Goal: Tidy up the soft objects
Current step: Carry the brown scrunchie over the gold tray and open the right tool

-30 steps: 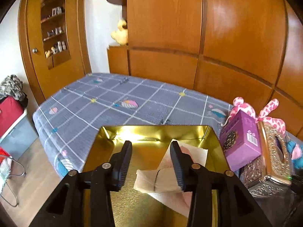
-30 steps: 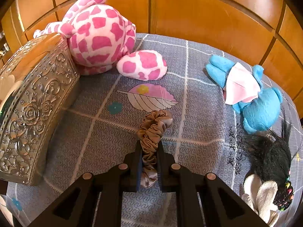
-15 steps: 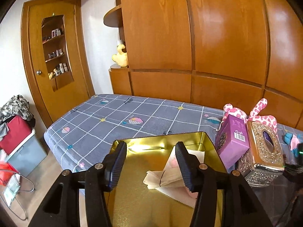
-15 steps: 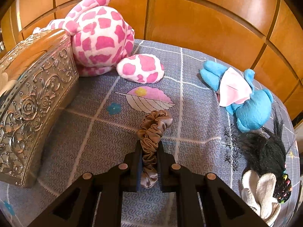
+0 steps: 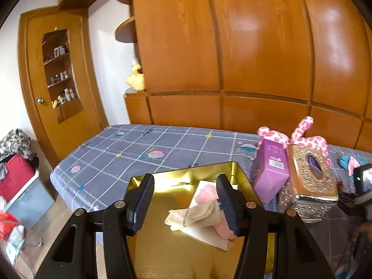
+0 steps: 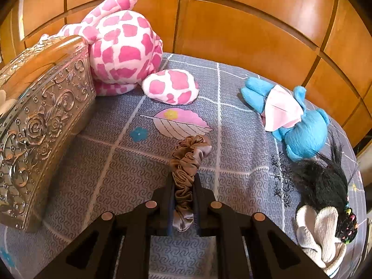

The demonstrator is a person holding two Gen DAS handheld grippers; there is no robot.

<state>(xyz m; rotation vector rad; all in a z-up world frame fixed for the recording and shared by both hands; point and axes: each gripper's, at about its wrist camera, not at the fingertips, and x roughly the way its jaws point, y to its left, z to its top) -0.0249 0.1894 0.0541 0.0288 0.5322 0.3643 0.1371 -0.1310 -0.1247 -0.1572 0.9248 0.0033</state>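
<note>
Scrunchie (image 6: 186, 172) pinched in right jaws, gold tin (image 5: 162, 251) under left

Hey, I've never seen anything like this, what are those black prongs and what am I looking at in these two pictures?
No robot here: a person holds a two-finger gripper in each hand, with a camera on each looking along its fingers. The left gripper is open, hovering over a gold tin that contains a folded cloth. The right gripper is shut on a brown scrunchie above a grey checked bed. Lying on the bed are a pink spotted plush, a blue plush, a black hairpiece and an ornate silver tissue box.
</note>
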